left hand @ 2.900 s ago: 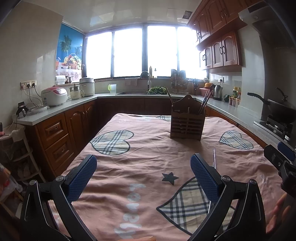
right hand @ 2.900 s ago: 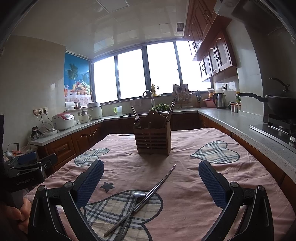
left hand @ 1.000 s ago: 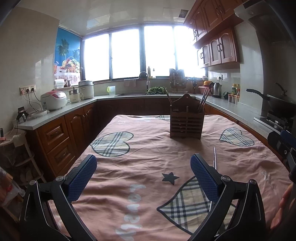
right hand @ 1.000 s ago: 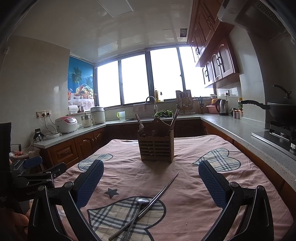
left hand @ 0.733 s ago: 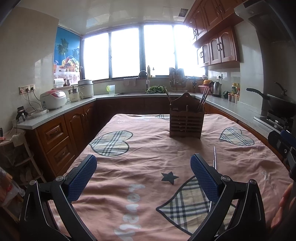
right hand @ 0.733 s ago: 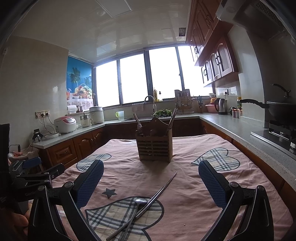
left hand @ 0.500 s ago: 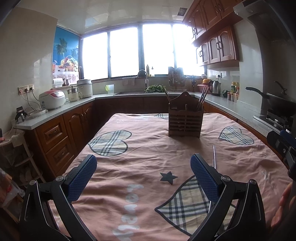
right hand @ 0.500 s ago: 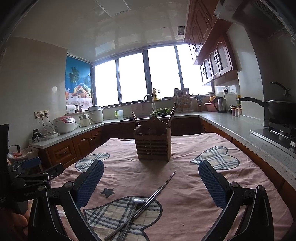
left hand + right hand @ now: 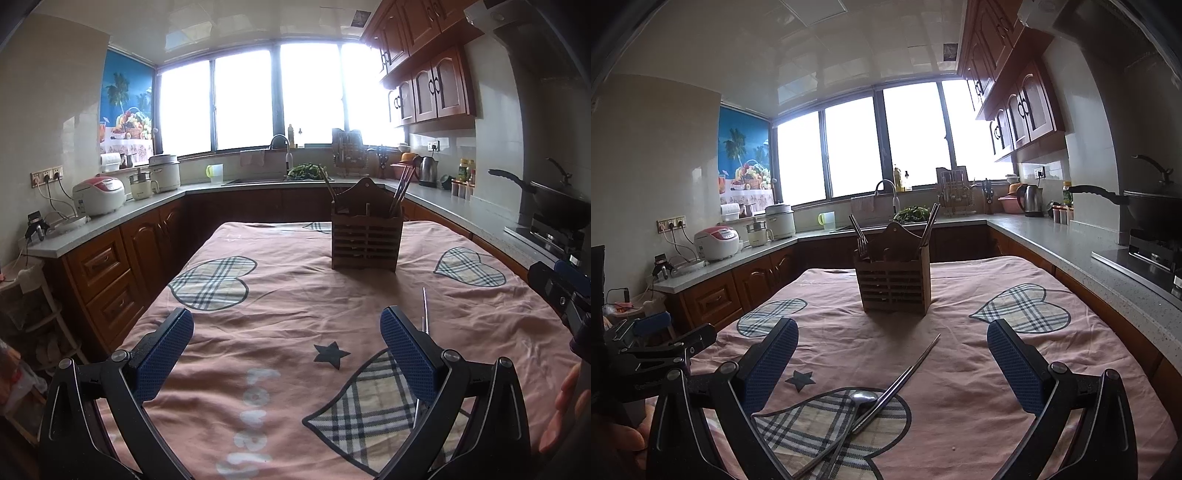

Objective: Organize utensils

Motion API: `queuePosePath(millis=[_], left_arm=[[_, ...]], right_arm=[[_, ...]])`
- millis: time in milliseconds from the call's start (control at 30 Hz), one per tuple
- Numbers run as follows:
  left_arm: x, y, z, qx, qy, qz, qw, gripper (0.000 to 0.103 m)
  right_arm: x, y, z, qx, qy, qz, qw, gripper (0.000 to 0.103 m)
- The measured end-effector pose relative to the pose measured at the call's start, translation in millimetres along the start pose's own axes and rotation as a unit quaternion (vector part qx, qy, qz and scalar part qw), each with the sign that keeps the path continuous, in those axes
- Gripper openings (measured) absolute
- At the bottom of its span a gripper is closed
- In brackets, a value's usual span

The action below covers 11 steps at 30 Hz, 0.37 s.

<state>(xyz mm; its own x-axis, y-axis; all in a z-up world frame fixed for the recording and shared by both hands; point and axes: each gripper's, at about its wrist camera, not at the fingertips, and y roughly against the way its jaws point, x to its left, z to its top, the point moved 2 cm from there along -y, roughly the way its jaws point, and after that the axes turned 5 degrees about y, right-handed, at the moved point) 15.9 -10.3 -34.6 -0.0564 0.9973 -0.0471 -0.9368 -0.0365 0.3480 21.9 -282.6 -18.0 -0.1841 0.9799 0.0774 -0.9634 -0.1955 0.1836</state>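
My left gripper [image 9: 286, 345] is spread wide, grasping nothing, above the pink tablecloth [image 9: 288, 295]. My right gripper [image 9: 892, 356] is also released and empty. Chopsticks [image 9: 905, 373] and a spoon [image 9: 862, 397] lie crossed on the plaid heart near my right gripper. Wooden utensil holder [image 9: 895, 284] stands upright mid-table, well apart, with a fork [image 9: 862, 245] and sticks inside.

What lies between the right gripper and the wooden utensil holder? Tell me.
In the right wrist view, metal chopsticks and a spoon lie on the cloth between the right gripper and the wooden utensil holder.
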Motion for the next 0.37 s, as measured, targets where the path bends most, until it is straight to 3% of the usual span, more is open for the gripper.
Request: queuePosePath(millis=[367], left_arm=[[-4.0, 0.3, 6.8, -0.005, 0.003, -0.012, 0.9999, 0.103]], right_arm=[[-1.8, -5.7, 1.3, 0.004, 0.000, -0.001, 1.000, 0.103]])
